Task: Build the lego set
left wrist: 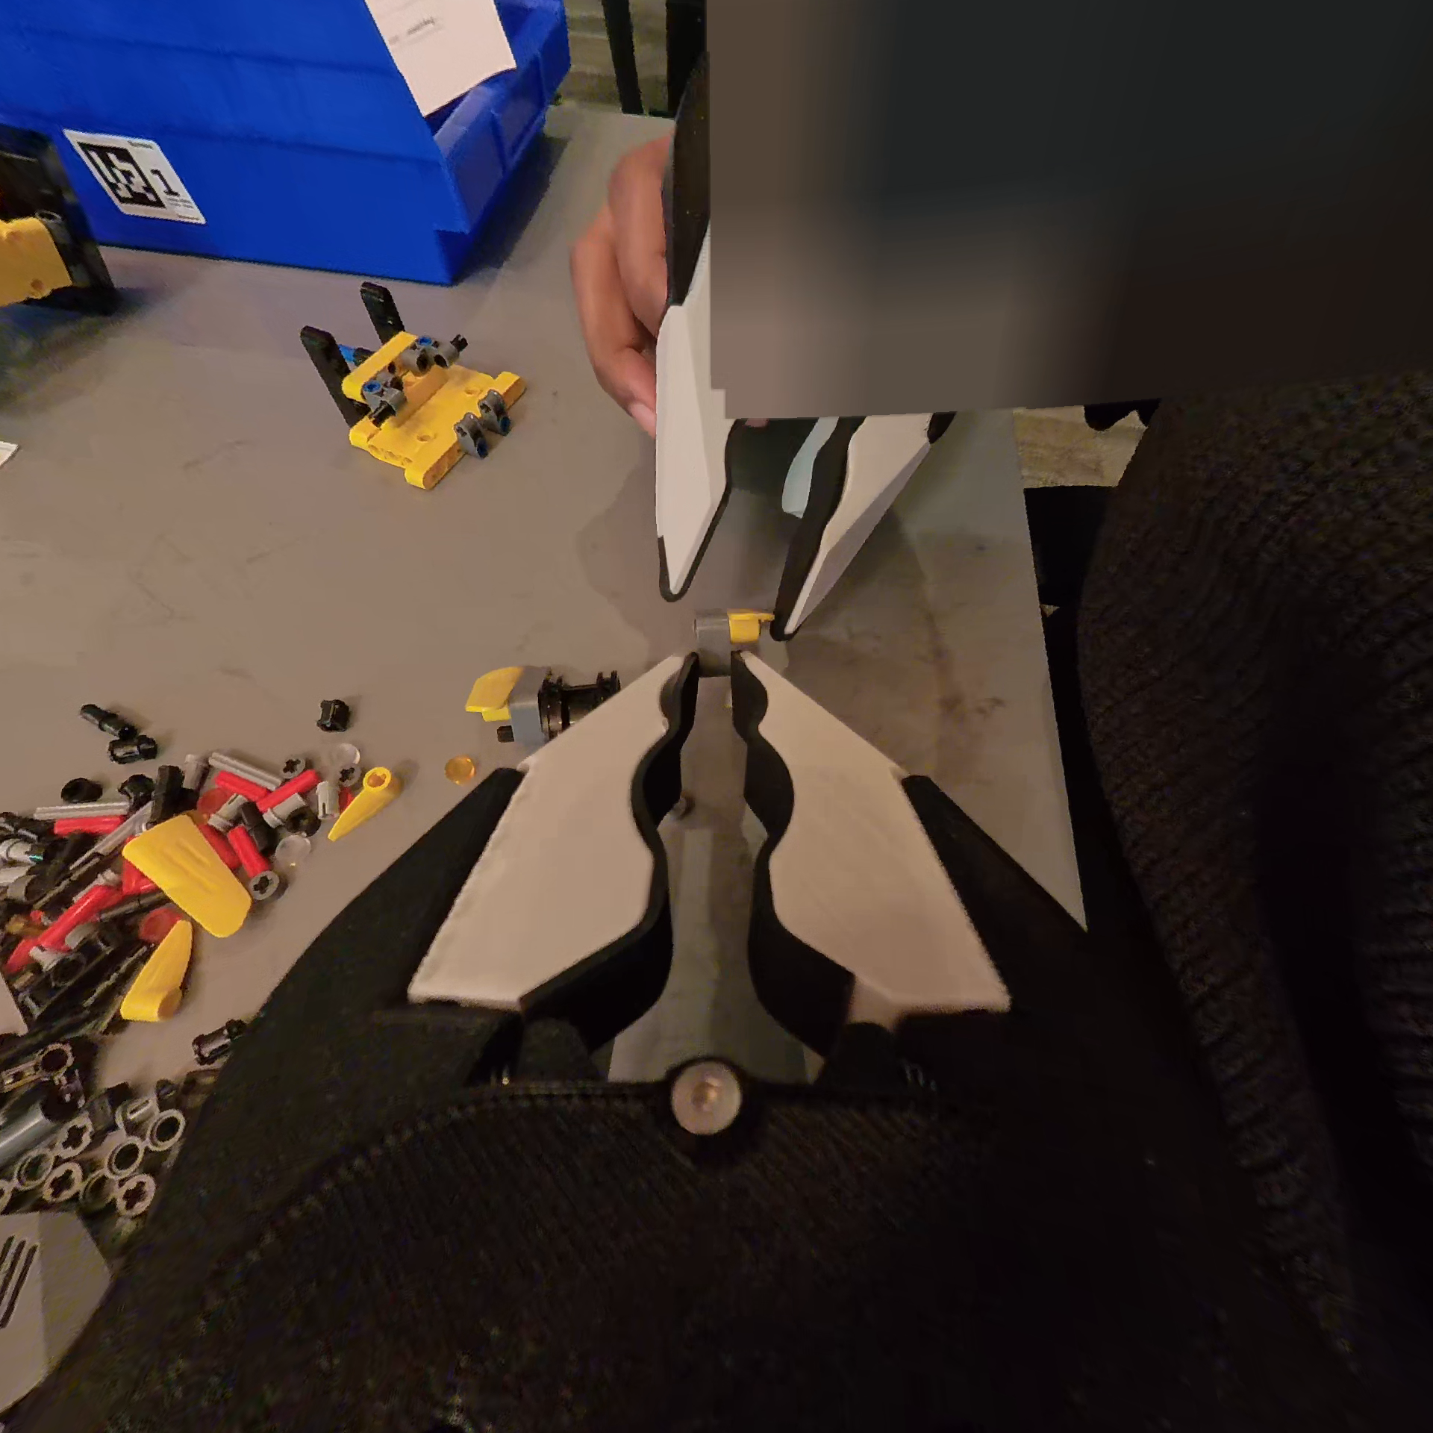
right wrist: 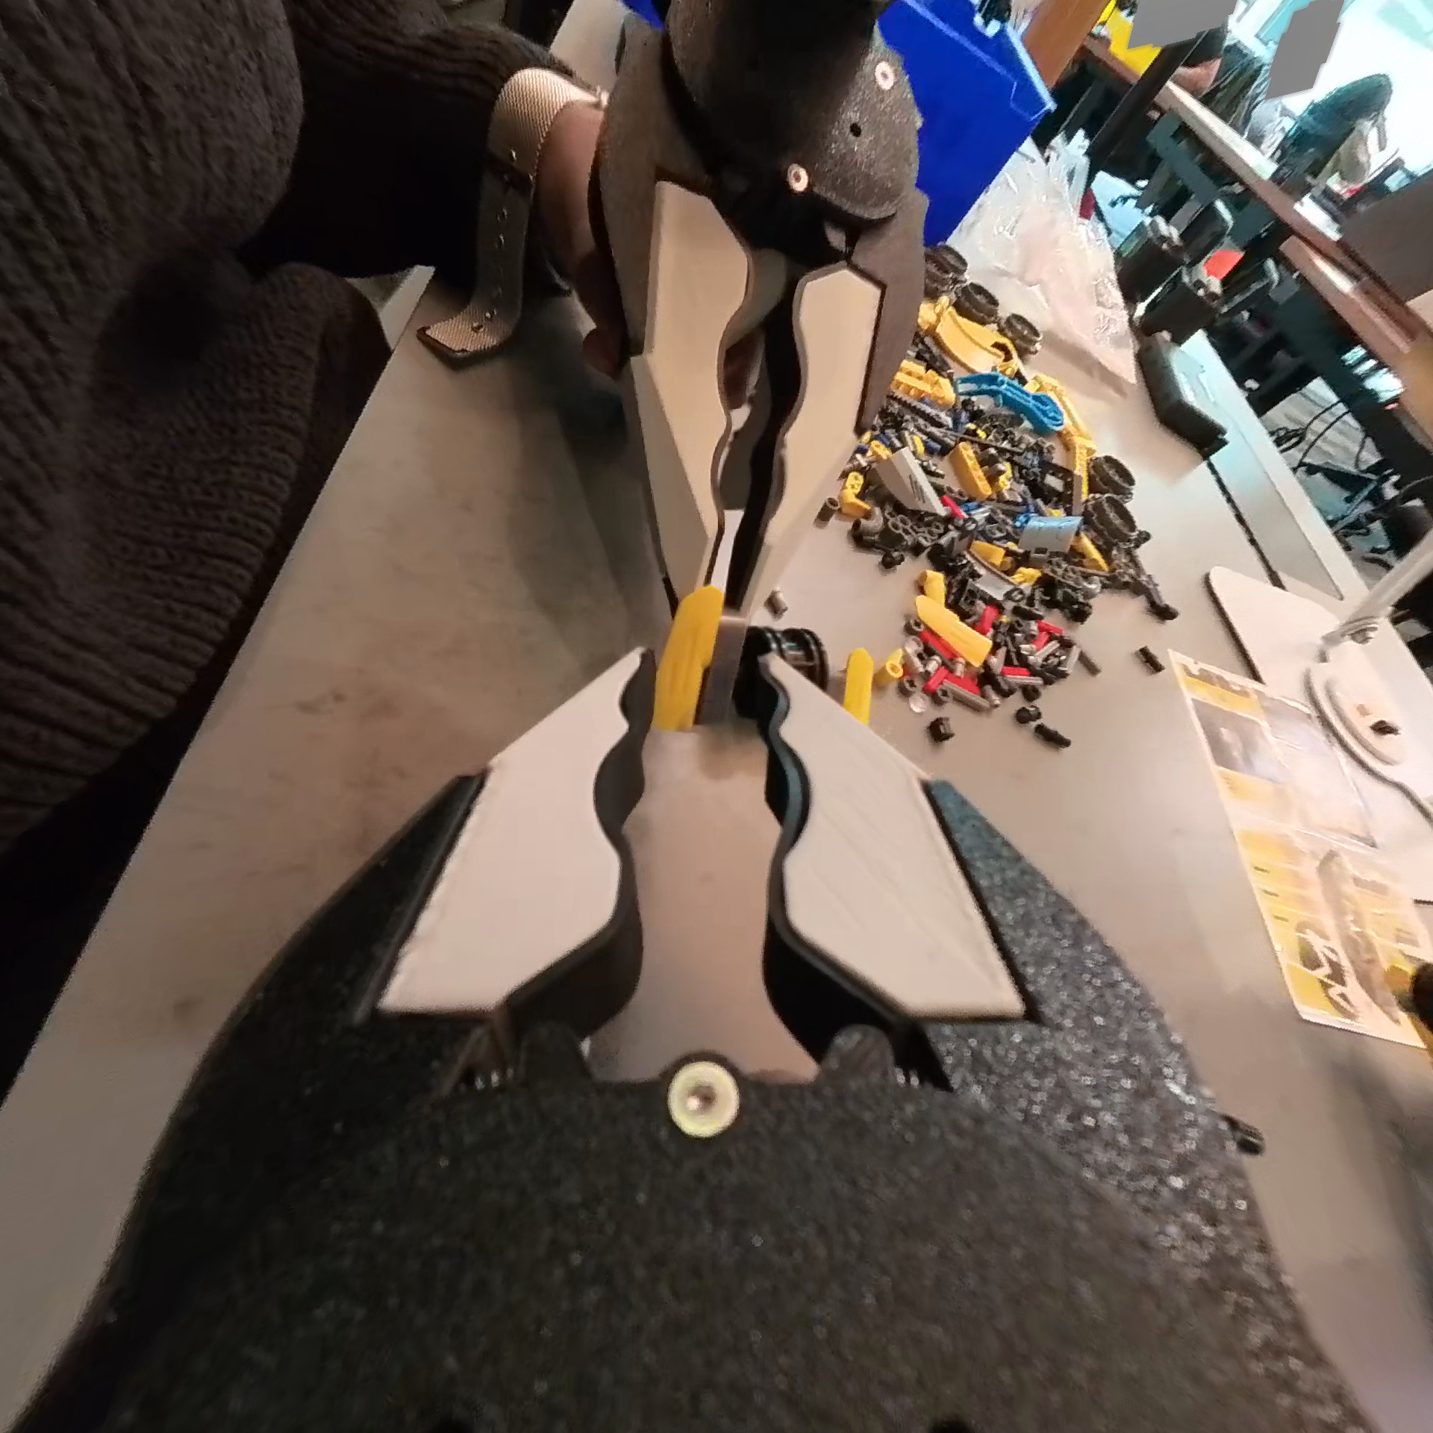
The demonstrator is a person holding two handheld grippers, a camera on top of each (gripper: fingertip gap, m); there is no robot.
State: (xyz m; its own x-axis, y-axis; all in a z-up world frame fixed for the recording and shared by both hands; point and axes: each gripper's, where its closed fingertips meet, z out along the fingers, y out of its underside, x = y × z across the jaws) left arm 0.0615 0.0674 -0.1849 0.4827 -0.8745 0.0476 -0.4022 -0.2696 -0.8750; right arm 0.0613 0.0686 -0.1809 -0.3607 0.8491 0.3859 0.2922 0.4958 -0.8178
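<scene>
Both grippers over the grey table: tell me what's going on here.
A person holds a gripper in each hand. The left gripper is shut on a small grey-and-yellow piece over the table. The right gripper meets it from the opposite side, its fingers either side of the yellow end; whether it pinches is unclear. A pile of loose parts and a small yellow assembly lie off to the side.

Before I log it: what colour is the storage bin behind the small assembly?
Blue storage bin, clearest in left wrist view.
</scene>
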